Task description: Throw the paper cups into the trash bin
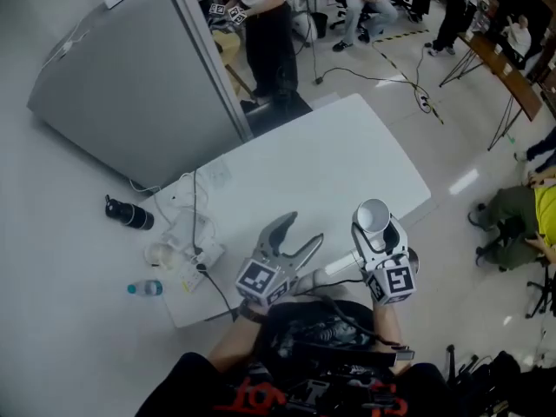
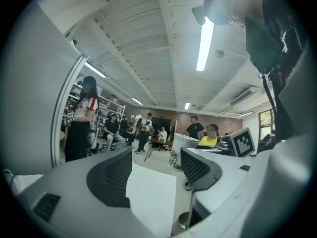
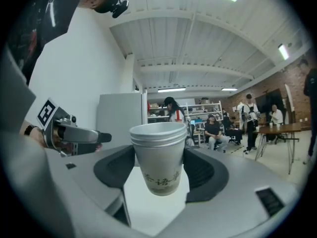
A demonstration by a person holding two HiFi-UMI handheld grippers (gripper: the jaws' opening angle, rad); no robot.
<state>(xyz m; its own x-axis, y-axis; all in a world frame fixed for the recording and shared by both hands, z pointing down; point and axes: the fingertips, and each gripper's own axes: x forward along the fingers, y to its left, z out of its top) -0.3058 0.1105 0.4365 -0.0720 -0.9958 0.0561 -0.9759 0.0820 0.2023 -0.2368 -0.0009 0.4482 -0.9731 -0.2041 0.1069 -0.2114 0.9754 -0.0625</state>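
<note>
A stack of white paper cups (image 3: 159,155) with dark print near the bottom stands upright between the dark pads of my right gripper (image 3: 158,168), which is shut on it. In the head view the cups' open mouth (image 1: 373,216) faces up, held by the right gripper (image 1: 375,233) over the near edge of the white table (image 1: 330,163). My left gripper (image 1: 304,230) is beside it on the left, open, with nothing between its fingers (image 2: 111,182). I see no trash bin that I can make out.
A large grey cabinet (image 1: 130,68) lies tilted at the far left. On the floor left of the table are a black object (image 1: 129,214), a water bottle (image 1: 145,288) and cables with plastic wrap (image 1: 187,246). People stand at the back (image 1: 269,33) and sit at the right (image 1: 530,224).
</note>
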